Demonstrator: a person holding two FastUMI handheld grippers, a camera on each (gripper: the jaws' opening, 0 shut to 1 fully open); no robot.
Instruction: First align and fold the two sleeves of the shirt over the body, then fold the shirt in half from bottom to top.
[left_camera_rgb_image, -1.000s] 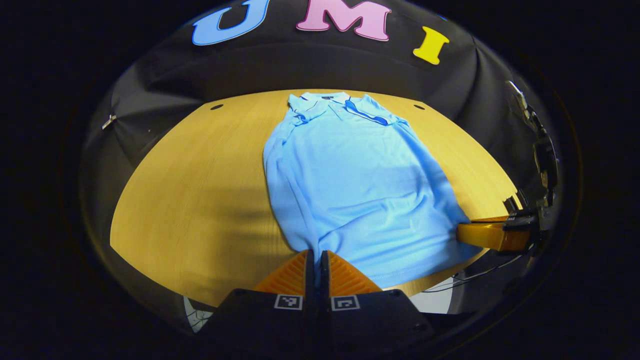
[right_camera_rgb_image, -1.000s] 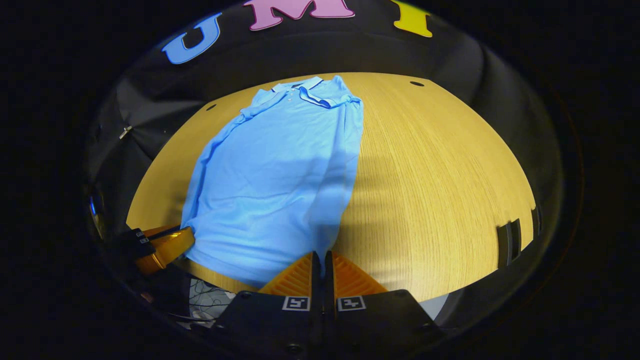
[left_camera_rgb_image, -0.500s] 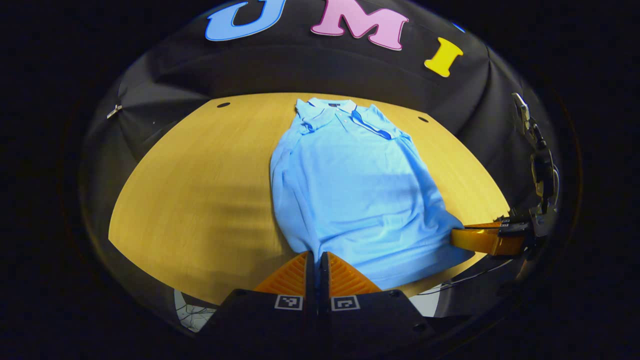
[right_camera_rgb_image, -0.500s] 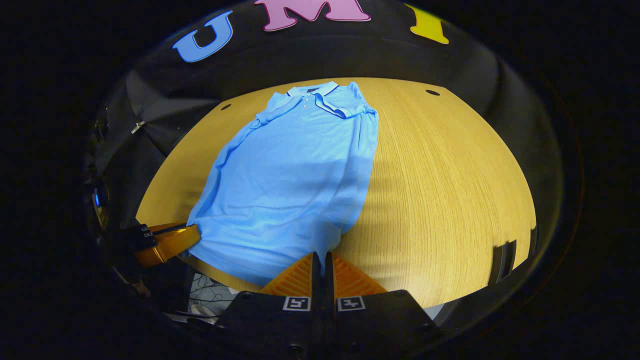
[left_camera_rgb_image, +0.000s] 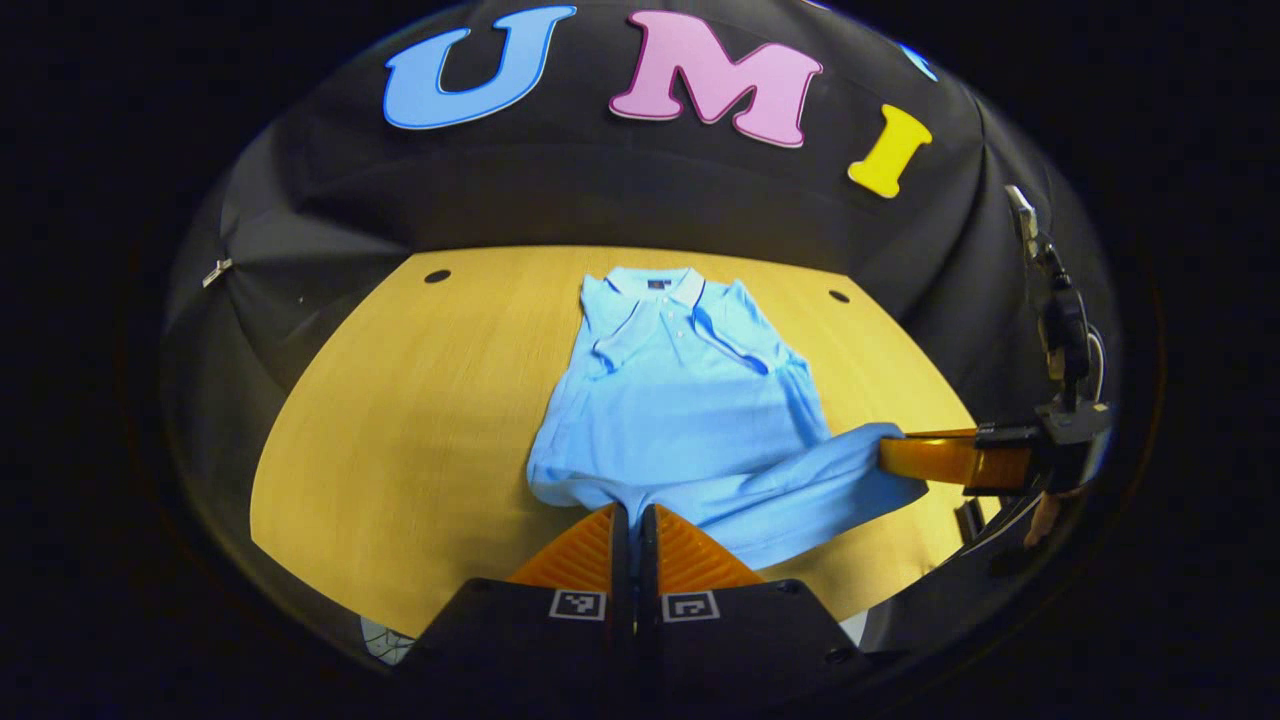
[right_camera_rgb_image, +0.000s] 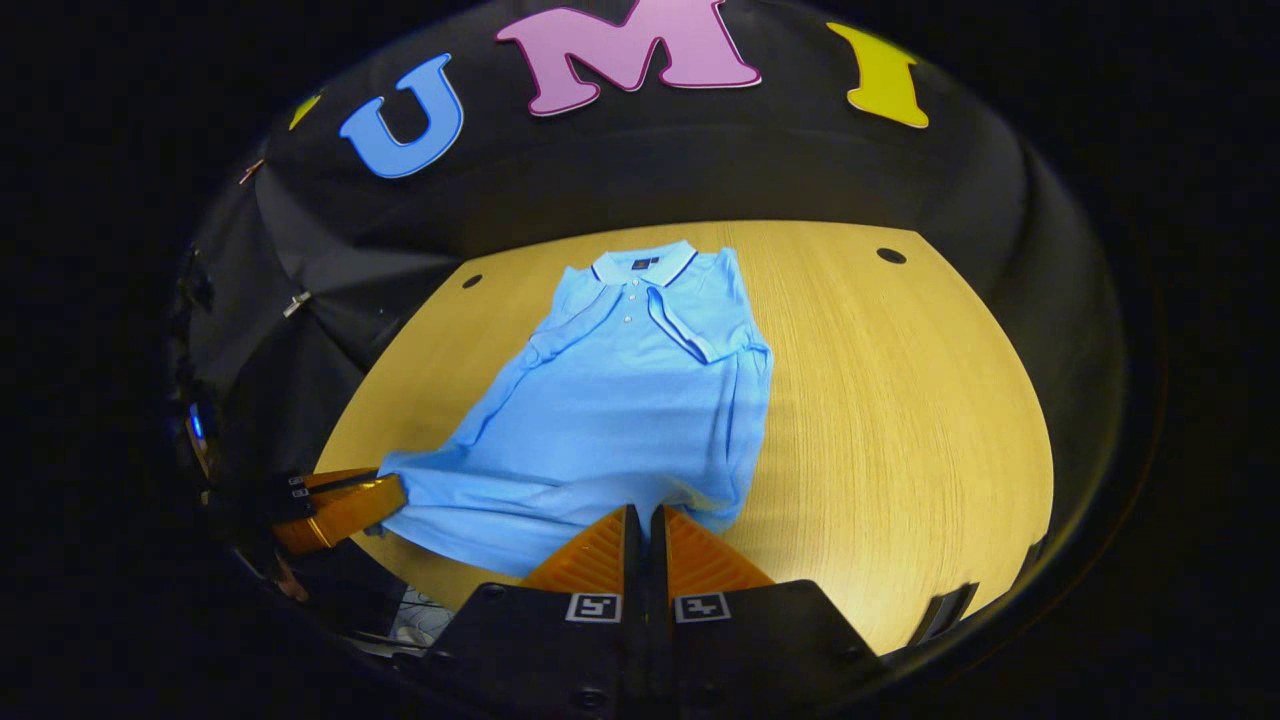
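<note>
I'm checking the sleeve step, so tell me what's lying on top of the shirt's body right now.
Both sleeves lie folded over the chest of the shirt, below the collar. The wooden table beneath is hidden where the fabric covers it.

A wooden surface (left_camera_rgb_image: 420, 400) with two small dark holes (left_camera_rgb_image: 437, 276) near its far edge; black cloth wall (right_camera_rgb_image: 700, 160) behind.

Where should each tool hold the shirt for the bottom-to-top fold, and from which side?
Grip the hem's two corners from the near table edge, as now: the left tool is shut on the left corner, the right tool on the right. The shirt lies collar away on the table, sleeves folded in, hem lifted, so carrying both corners toward the collar should fold it evenly.
</note>
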